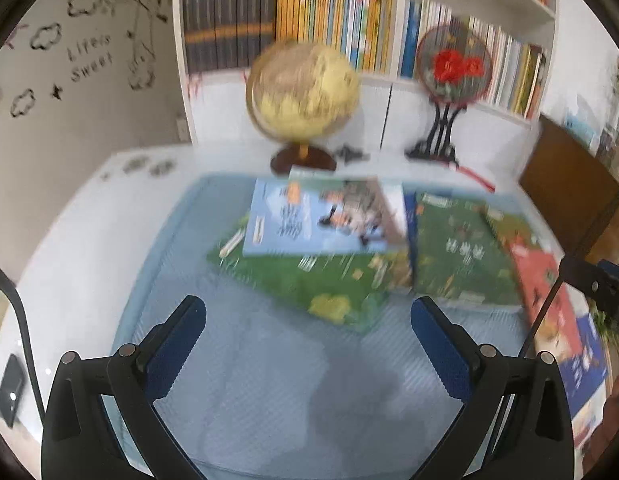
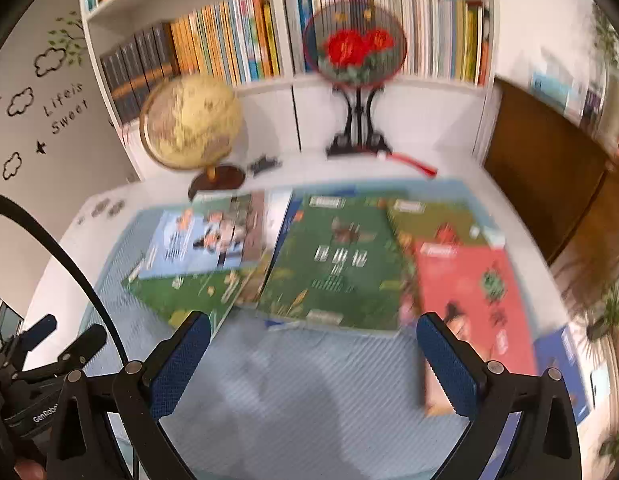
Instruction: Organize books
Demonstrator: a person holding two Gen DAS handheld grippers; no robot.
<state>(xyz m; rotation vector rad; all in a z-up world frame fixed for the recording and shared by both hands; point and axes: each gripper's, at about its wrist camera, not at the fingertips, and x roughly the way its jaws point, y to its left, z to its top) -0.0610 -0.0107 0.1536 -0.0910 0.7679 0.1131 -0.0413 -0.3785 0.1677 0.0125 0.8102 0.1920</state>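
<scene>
Several picture books lie spread flat on a pale blue mat (image 1: 269, 380) (image 2: 301, 392). A light blue book (image 1: 305, 220) (image 2: 197, 244) rests on a bright green one (image 1: 309, 284) (image 2: 181, 296) at the left. A dark green book (image 1: 457, 248) (image 2: 333, 268) lies in the middle, and a red book (image 1: 545, 292) (image 2: 469, 300) at the right. My left gripper (image 1: 309, 344) hovers open above the mat, short of the bright green book. My right gripper (image 2: 313, 360) is open too, its right finger (image 2: 445, 364) over the red book's near edge. Both views are blurred.
A globe (image 1: 305, 92) (image 2: 193, 120) and a round fan with red flowers on a black stand (image 1: 453, 64) (image 2: 355, 46) stand behind the books. A white bookcase (image 1: 401, 20) (image 2: 285, 16) full of upright books fills the back. A brown cabinet (image 1: 565, 184) (image 2: 549, 172) stands at the right.
</scene>
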